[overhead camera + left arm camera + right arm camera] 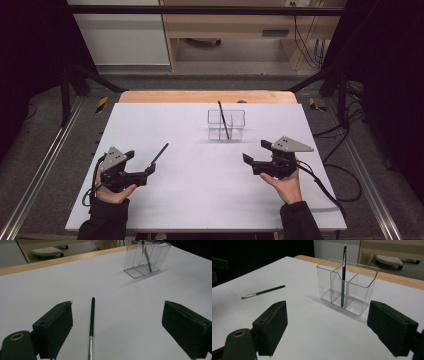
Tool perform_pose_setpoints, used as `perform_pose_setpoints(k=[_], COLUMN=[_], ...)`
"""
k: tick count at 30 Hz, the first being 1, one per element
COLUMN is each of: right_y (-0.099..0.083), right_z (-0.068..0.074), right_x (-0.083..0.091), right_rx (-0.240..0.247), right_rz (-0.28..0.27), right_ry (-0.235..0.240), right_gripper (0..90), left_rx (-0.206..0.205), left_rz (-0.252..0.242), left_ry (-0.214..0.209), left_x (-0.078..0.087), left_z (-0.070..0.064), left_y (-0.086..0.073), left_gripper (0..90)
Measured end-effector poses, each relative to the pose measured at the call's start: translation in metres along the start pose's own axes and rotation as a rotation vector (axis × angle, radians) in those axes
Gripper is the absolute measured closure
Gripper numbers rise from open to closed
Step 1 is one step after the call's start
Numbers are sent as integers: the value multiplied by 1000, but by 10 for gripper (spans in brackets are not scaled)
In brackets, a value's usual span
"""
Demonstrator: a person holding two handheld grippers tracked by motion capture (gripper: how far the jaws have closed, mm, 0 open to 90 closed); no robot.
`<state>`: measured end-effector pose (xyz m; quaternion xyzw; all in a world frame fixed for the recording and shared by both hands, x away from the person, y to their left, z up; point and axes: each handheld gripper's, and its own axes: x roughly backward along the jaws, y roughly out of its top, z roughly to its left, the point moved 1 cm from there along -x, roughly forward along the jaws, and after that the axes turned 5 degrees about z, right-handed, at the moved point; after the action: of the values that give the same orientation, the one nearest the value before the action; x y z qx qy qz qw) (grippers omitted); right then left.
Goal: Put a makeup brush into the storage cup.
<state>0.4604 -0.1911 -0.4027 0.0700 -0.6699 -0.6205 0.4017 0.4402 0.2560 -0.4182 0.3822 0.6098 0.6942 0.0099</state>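
On the white worktop [200,190] the loose brush [91,322] lies btwn your left hand-held gripper's [117,327] wide-open jaws, right hand-held gripper [329,327] open & idle, so next: lower, close, then carry to the clear organizer [348,285] w/ the other brush [343,275].

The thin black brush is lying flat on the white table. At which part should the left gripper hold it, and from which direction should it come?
Probably the black handle's middle, coming from above. The brush lies flat between the open jaws of the left gripper, running along their direction, so they already straddle its thin width. The silver ferrule looks narrower and probably more slippery.
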Motion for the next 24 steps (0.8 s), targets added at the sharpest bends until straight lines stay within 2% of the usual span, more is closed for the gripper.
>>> perform_pose_setpoints(k=[9,24], right_y=[-11,-21], right_z=[-5,-12], right_x=[15,24], right_rx=[-20,-36], right_rz=[-13,3], right_ry=[-16,-44], right_gripper=[154,145], left_rx=[-1,-4], left_rz=[5,29], left_ry=[0,2], left_x=[-1,-6], left_z=[1,4], left_y=[-1,4], left_gripper=[89,89])
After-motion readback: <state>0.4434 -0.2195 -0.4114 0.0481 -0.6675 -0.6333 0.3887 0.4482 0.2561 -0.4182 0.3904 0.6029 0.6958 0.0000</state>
